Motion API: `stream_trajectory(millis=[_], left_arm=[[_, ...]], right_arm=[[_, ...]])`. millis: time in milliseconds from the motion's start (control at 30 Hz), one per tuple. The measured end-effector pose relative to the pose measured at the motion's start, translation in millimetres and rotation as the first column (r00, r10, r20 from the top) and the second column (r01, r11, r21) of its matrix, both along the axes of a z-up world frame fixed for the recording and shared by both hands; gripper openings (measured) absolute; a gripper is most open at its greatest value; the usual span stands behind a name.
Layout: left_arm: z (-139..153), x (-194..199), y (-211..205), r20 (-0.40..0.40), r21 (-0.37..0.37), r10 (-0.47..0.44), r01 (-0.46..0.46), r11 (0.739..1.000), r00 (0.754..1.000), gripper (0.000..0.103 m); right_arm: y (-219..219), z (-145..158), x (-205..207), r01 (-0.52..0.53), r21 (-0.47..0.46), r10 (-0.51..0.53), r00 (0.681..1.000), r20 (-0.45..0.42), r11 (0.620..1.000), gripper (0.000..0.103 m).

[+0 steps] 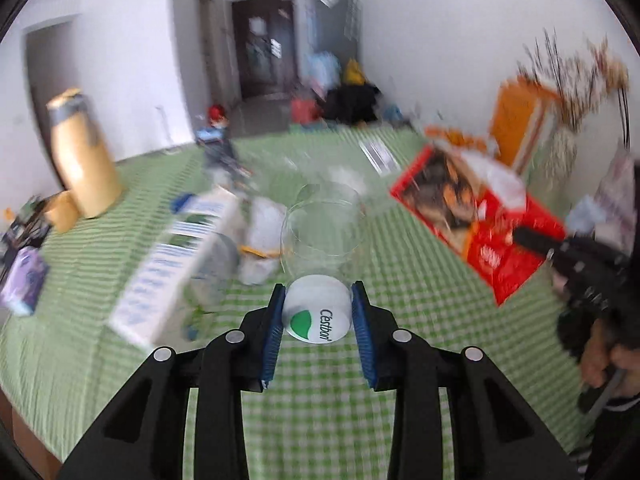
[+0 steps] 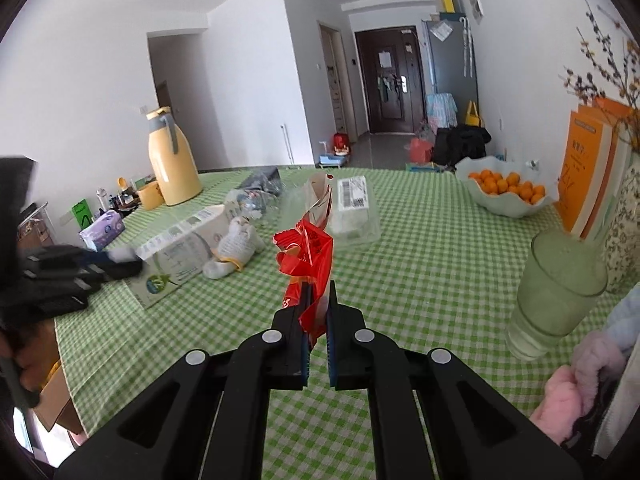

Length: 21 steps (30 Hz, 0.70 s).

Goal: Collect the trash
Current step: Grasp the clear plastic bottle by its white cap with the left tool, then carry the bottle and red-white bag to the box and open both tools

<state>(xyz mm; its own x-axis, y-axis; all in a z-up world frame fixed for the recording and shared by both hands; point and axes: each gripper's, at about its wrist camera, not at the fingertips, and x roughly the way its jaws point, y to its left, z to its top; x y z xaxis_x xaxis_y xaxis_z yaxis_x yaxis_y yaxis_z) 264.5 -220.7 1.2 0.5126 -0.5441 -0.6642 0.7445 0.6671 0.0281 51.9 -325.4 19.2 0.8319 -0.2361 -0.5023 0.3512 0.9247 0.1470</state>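
My left gripper (image 1: 318, 294) is shut on the white cap of a clear plastic bottle (image 1: 320, 228), which points away over the green checked table (image 1: 320, 400). In the right wrist view this gripper (image 2: 126, 262) shows blurred at the left edge, above a white carton (image 2: 180, 240). My right gripper (image 2: 318, 286) is shut on a crumpled red snack bag (image 2: 306, 252) and holds it upright above the table. From the left wrist view the red snack bag (image 1: 480, 220) hangs wide open off the right gripper (image 1: 524, 236). A crumpled white tissue (image 2: 236, 248) lies beside the carton.
A clear plastic tray with a label (image 2: 354, 208) and crushed plastic (image 2: 256, 194) lie mid-table. A yellow thermos (image 2: 172, 160) and a purple tissue pack (image 2: 102, 230) stand at the left. At the right are a bowl of oranges (image 2: 508, 192), a drinking glass (image 2: 556, 288) and an orange book (image 2: 588, 172).
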Motion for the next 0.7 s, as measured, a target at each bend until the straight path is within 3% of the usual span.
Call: stream_trajectory(millis=[133,300,500,600,700], left_arm=[[32,-10,73,0.040,-0.091,0.145,-0.140,0.986,0.989,0.030],[42,-9,156,0.074,-0.118,0.347,-0.338,0.934,0.935,0.030],[36,-9,270,0.072,-0.119,0.555,-0.545,0.830,0.829,0.030],[35,-16,338,0.057,-0.132,0.657,-0.647,0.751,0.751,0.030],[32,-24,391,0.037,-0.147,0.737,-0.726,0.672,0.674,0.030]], right_arm=[[19,13,-2,-0.042,-0.031,0.043,0.999,0.021,0.999,0.006],[58,24,15,-0.123,-0.064,0.125,0.992,0.028,0.990,0.006],[124,36,55,-0.266,-0.093,0.270,0.962,0.035,0.959,0.006],[164,42,81,-0.365,-0.106,0.370,0.928,0.032,0.925,0.006],[217,45,112,-0.479,-0.123,0.485,0.874,0.019,0.869,0.006]])
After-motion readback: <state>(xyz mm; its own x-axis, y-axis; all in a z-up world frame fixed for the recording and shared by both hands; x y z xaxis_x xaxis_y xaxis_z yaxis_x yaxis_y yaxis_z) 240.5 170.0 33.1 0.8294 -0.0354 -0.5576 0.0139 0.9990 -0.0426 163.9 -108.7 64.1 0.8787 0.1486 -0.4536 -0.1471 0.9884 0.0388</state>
